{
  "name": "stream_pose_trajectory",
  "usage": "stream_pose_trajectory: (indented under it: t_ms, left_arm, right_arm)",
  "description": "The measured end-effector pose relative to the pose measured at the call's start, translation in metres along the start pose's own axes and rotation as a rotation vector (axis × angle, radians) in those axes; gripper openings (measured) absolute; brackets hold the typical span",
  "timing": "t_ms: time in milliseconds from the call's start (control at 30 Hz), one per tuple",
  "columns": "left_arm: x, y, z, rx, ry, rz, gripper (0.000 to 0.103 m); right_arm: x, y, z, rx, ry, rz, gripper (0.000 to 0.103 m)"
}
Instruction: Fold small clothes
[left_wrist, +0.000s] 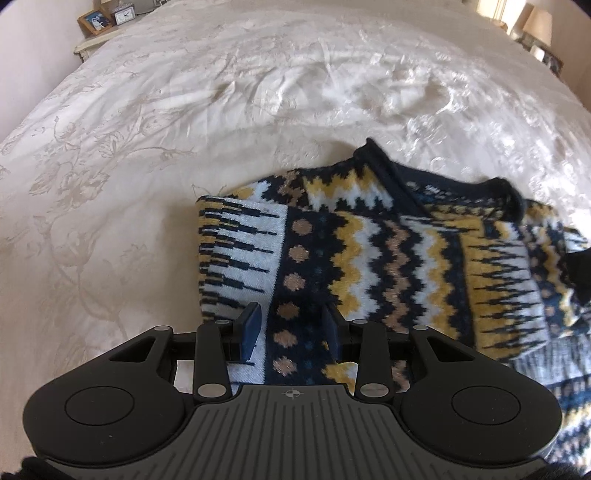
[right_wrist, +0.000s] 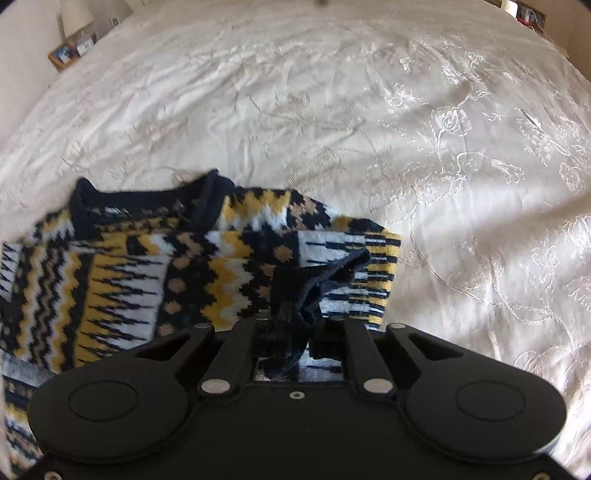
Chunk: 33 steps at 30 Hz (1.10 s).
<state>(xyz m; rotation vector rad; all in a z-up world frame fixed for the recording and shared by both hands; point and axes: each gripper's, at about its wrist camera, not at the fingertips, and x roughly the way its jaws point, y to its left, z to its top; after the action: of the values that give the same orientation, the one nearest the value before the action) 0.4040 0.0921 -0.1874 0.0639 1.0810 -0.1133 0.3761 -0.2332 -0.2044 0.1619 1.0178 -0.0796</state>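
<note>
A small knitted sweater (left_wrist: 388, 251) in navy, white, yellow and tan zigzags lies on the white bedspread (left_wrist: 184, 129), its navy collar away from me. Its left sleeve is folded over the body. My left gripper (left_wrist: 291, 328) is open just above the sweater's left side, holding nothing. In the right wrist view the sweater (right_wrist: 147, 266) fills the lower left. My right gripper (right_wrist: 295, 325) is shut on the navy cuff (right_wrist: 321, 273) of the right sleeve, held over the sweater's right side.
The bedspread (right_wrist: 406, 147) with embroidered flowers stretches far on all sides. A bedside table with a framed photo (left_wrist: 96, 21) and a clock (left_wrist: 123, 14) stands at the far left. A lamp (left_wrist: 535, 22) stands at the far right.
</note>
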Motion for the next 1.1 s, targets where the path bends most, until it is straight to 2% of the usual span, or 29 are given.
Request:
stream_pose_trajectory:
  t_ms: [33, 67, 133, 300, 367, 500, 633, 733, 867, 1100]
  left_arm:
    - [0.005, 0.001, 0.001, 0.003, 0.01, 0.004, 0.035]
    - [0.012, 0.002, 0.001, 0.005, 0.023, 0.008, 0.035]
    - [0.022, 0.005, 0.001, 0.005, 0.038, 0.003, 0.035]
    - [0.026, 0.005, -0.001, 0.007, 0.022, 0.003, 0.038]
    - [0.025, 0.006, -0.002, -0.002, 0.016, -0.002, 0.039]
    - [0.015, 0.011, -0.002, -0.024, 0.009, -0.023, 0.042]
    - [-0.005, 0.011, -0.006, -0.016, -0.018, -0.022, 0.047]
    - [-0.022, 0.009, -0.014, -0.019, -0.031, -0.027, 0.059]
    - [-0.044, 0.003, -0.037, -0.013, -0.033, -0.045, 0.06]
    - [-0.075, -0.013, -0.093, -0.011, 0.011, -0.07, 0.061]
  right_arm:
    - [0.004, 0.0, 0.0, -0.009, 0.01, -0.014, 0.02]
    - [0.008, -0.001, -0.001, -0.018, 0.022, -0.03, 0.031]
    - [0.015, -0.004, -0.002, -0.015, 0.034, -0.052, 0.043]
    - [0.016, -0.012, -0.003, 0.017, 0.033, -0.064, 0.057]
    - [0.016, -0.015, -0.005, 0.026, 0.033, -0.091, 0.07]
    - [0.011, -0.028, -0.008, 0.083, 0.034, -0.087, 0.071]
    - [-0.009, -0.031, -0.015, 0.101, -0.005, -0.083, 0.072]
    - [-0.026, -0.032, -0.023, 0.126, -0.036, -0.055, 0.073]
    - [-0.043, -0.027, -0.041, 0.133, -0.047, -0.019, 0.076]
    - [-0.07, -0.015, -0.097, 0.089, -0.013, 0.038, 0.081]
